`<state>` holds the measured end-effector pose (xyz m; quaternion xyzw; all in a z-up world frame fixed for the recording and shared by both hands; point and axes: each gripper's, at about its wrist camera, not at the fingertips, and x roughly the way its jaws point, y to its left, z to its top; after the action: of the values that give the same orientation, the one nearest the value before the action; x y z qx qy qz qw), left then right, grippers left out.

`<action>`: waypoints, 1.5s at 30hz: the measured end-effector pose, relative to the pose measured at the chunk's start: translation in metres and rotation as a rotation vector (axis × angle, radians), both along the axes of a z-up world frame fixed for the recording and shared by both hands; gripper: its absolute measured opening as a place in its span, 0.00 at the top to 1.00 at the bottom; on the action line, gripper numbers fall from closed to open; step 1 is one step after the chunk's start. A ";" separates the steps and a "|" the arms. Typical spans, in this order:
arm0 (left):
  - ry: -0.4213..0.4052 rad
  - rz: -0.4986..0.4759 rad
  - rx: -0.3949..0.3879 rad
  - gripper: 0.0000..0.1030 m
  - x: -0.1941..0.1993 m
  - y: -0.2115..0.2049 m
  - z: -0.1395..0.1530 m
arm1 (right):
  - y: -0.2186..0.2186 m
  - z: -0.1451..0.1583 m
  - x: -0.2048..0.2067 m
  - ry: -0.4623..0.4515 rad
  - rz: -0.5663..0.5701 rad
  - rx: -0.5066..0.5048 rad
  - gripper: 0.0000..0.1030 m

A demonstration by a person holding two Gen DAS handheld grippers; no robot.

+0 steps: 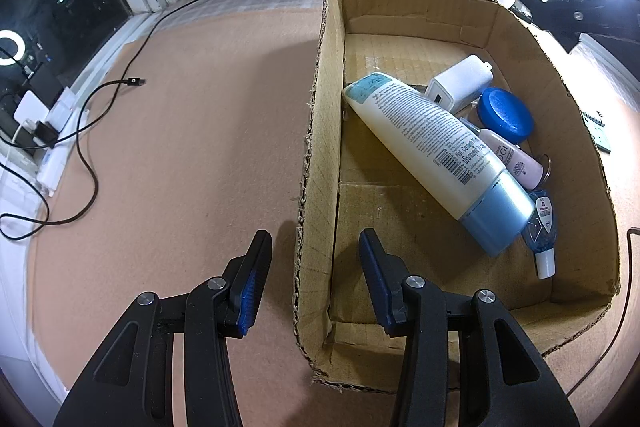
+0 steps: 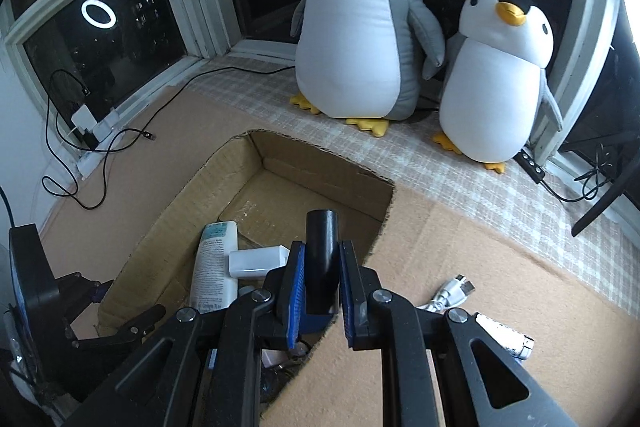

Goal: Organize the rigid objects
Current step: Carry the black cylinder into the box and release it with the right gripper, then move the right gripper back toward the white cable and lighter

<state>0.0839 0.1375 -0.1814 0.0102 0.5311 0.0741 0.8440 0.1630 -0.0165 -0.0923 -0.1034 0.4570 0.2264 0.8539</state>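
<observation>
Over the box, right side: black cylinder (image 2: 322, 247) sits clamped between the pads of the right gripper (image 2: 320, 285), long axis running forward along the fingers, far end poking out past the tips.
Cylinder vs box: it hangs above the near right corner of the cardboard box (image 2: 192, 195); the open interior lies ahead and to the left of the jaws.
Box contents: lotion tube (image 1: 432, 147) lying diagonally, white charger (image 1: 458, 83), blue-lidded jar (image 1: 506, 115), small pink bottle (image 1: 516, 159), clear blue bottle (image 1: 542, 231), all crowded to the right half.
Free floor: left half of the box looks bare.
Left gripper (image 1: 316, 267): jaws straddle the box's left wall (image 1: 316, 155), one finger outside, one inside; contact unclear, probably steadying it.
Nearer hand: right, judged, since it carries the piece.
Outside the box: white cable plug (image 2: 456, 291) and a speckled silver item (image 2: 506, 341) on the mat (image 2: 480, 247), right of the jaws.
</observation>
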 end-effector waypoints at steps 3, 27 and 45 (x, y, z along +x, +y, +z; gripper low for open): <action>0.000 0.000 0.000 0.56 0.000 0.000 0.000 | 0.008 -0.006 0.002 -0.007 0.006 -0.027 0.86; 0.000 0.000 0.002 0.56 0.001 0.000 0.000 | 0.025 -0.001 -0.010 -0.081 0.047 -0.042 0.31; 0.000 -0.001 0.003 0.56 0.001 0.000 0.000 | -0.006 0.013 -0.016 -0.100 0.017 -0.040 0.31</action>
<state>0.0851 0.1376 -0.1818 0.0118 0.5309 0.0744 0.8441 0.1472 -0.0229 -0.0791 -0.1355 0.4175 0.2189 0.8715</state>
